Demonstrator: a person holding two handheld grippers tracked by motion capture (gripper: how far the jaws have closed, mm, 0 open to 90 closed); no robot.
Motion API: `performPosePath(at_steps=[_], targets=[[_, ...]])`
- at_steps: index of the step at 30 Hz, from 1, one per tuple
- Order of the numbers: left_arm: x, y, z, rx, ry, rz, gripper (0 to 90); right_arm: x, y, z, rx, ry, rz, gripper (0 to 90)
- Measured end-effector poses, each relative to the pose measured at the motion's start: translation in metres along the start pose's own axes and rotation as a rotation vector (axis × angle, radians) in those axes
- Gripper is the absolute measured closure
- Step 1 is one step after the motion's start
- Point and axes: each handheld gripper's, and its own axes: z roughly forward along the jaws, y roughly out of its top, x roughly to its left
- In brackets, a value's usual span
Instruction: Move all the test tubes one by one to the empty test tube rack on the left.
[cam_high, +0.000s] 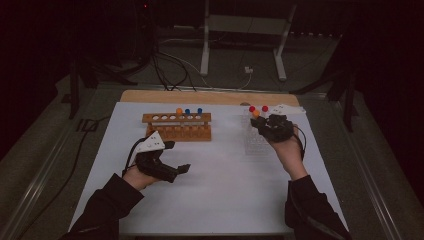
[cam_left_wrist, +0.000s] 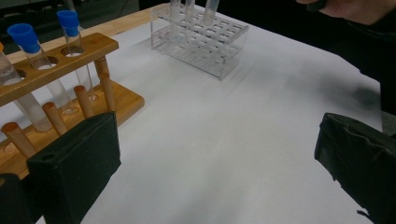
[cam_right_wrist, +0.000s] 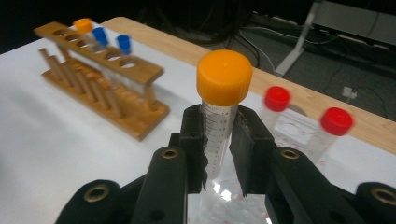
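A wooden rack (cam_high: 177, 126) stands left of centre and holds one orange-capped tube (cam_high: 179, 111) and two blue-capped tubes (cam_high: 193, 111). In the left gripper view the wooden rack (cam_left_wrist: 60, 60) and the blue-capped tubes (cam_left_wrist: 28, 39) are at the left. A clear plastic rack (cam_high: 256, 142) at the right holds two red-capped tubes (cam_right_wrist: 306, 116). My right gripper (cam_right_wrist: 219, 154) is shut on an orange-capped tube (cam_right_wrist: 223, 100), upright over the clear rack. My left gripper (cam_high: 172, 157) rests open on the white mat, in front of the wooden rack, with nothing between its jaws.
The white mat (cam_high: 210, 190) covers a wooden table (cam_high: 210, 96). A metal stand (cam_high: 245, 35) and cables (cam_high: 170, 65) lie on the floor beyond the table. The clear rack (cam_left_wrist: 201, 39) sits far across from the left gripper.
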Motion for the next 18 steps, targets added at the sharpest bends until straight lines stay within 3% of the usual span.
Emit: performPosePath(at_steps=[18], targets=[[-0.012, 0.010, 0.010, -0.007, -0.043, 0.018, 1.1, 0.065, -0.009, -0.007, -0.003, 0.159, -0.091, 75.3]])
